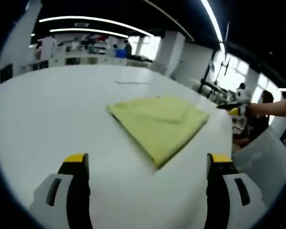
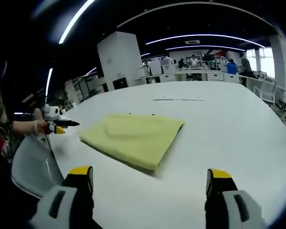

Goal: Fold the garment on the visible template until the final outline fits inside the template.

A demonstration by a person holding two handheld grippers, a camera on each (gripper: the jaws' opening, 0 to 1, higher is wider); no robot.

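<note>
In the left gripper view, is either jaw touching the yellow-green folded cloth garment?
No: the yellow-green folded cloth garment lies flat on the white table, ahead of the open left gripper, whose jaws stand clear of it.

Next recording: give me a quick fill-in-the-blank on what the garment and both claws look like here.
1. The garment on the white table is ____ in colour.
2. The garment lies ____, not spread out.
3. The left claw is ____.
4. The right claw holds ____.

Missing words: yellow; folded; open; nothing

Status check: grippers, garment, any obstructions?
Left gripper open, right gripper open, both empty. Yellow garment folded flat on white table. Nothing in the way.
</note>
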